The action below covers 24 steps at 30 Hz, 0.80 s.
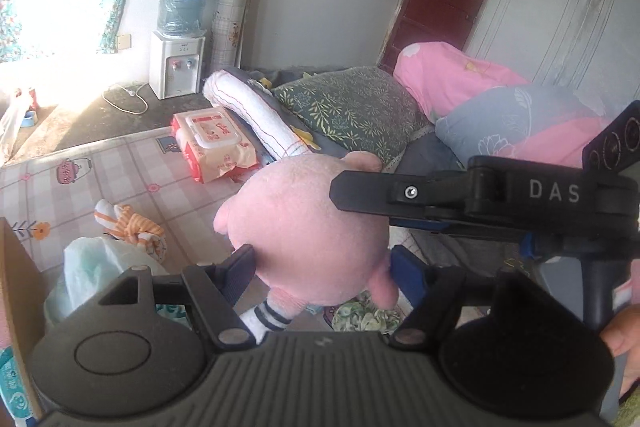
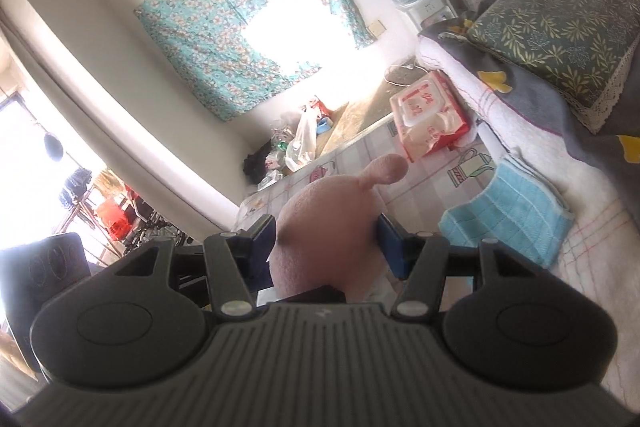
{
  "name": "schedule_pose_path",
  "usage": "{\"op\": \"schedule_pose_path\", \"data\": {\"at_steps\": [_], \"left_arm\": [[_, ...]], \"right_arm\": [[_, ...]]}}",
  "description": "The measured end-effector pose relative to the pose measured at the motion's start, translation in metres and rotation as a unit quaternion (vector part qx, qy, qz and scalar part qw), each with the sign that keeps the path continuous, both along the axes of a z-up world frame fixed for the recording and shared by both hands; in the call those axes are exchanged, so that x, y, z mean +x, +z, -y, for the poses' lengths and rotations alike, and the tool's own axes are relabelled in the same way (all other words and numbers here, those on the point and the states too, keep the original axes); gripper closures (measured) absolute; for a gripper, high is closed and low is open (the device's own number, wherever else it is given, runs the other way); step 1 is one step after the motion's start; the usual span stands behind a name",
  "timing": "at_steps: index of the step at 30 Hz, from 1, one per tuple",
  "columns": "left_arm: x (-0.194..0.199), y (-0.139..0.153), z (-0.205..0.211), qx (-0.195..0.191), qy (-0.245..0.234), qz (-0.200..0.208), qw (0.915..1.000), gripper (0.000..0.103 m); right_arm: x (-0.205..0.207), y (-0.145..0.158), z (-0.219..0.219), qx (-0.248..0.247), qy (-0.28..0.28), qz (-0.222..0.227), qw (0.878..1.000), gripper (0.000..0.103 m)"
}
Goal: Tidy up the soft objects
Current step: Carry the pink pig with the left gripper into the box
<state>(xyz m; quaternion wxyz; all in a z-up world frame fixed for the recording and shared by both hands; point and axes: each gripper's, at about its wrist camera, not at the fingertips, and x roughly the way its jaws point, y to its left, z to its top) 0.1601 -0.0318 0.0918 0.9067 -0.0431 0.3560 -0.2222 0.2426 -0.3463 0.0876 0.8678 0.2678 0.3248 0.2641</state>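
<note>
I had the pink plush toy (image 1: 308, 231) lifted clear of the checked mat (image 1: 132, 167), pinched from two sides: my left gripper (image 1: 324, 267) squeezed its lower body, and my right gripper (image 2: 326, 243) clamped it from the other side, its finger crossing over the toy in the left view. The big risk, as I judged it, was the two grips pulling against each other, so that the soft body stretched or popped out of one pair of pads and swung. A smaller risk was its dangling striped leg (image 1: 266, 319) catching on my left gripper's frame, or the toy dropping onto the wet-wipe pack (image 1: 212, 143) or the orange striped cloth (image 1: 132, 227) below. The toy's face was turned away, its underside was hidden by my grippers, and the window glare (image 1: 52, 15) washed out the far left. In the right view the toy was blurred.
</note>
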Motion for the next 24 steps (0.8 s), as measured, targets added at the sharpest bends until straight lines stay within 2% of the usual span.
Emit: {"op": "schedule_pose_path", "data": {"at_steps": [6, 11, 15, 18, 24], "left_arm": [[-0.044, 0.022, -0.091, -0.001, 0.087, 0.026, 0.9959, 0.028], [-0.067, 0.012, -0.166, 0.003, 0.163, 0.013, 0.9865, 0.028], [-0.070, -0.016, -0.227, 0.010, 0.228, -0.032, 0.9730, 0.028], [-0.065, -0.040, -0.262, 0.003, 0.259, -0.075, 0.9630, 0.028], [-0.054, -0.091, -0.310, -0.029, 0.291, -0.162, 0.9425, 0.028]], "right_arm": [[-0.016, 0.035, -0.095, -0.007, 0.086, 0.021, 0.996, 0.047], [-0.022, 0.044, -0.196, -0.023, 0.168, 0.012, 0.985, 0.046], [-0.021, 0.033, -0.279, -0.043, 0.235, -0.025, 0.971, 0.047], [-0.022, 0.016, -0.340, -0.087, 0.264, -0.047, 0.959, 0.047], [-0.010, -0.036, -0.414, -0.140, 0.293, -0.118, 0.938, 0.048]]}}
